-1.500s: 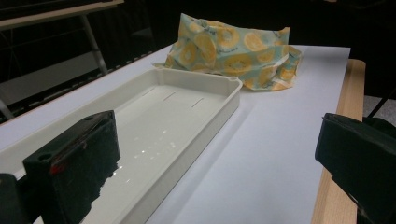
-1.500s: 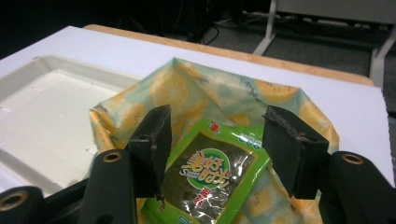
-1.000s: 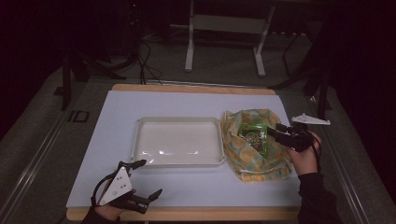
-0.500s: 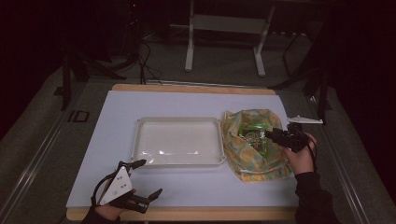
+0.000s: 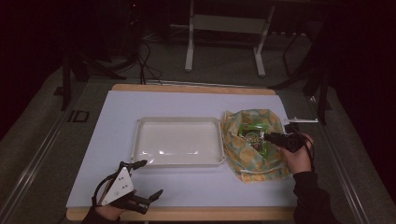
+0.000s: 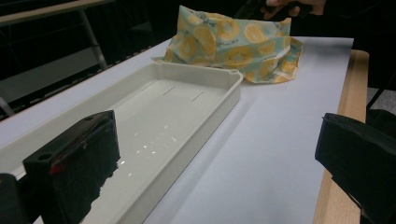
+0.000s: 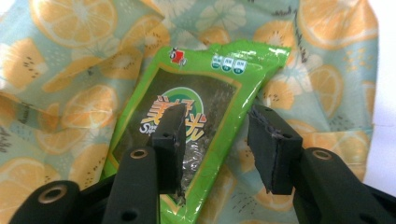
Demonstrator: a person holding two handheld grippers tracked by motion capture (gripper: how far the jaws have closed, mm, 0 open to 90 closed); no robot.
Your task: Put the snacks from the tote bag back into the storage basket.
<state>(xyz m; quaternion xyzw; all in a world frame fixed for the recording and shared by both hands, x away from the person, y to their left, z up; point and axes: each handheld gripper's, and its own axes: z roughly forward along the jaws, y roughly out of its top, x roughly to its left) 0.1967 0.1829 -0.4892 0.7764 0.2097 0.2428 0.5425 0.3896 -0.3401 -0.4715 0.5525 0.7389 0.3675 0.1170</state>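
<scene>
Between the right gripper's [image 7: 217, 149] parted fingers lies the green snack packet [image 7: 196, 121] on the fruit-print bag [image 7: 70, 70]; closing could pinch cloth too. Left gripper [image 5: 135, 186] idles open.
</scene>
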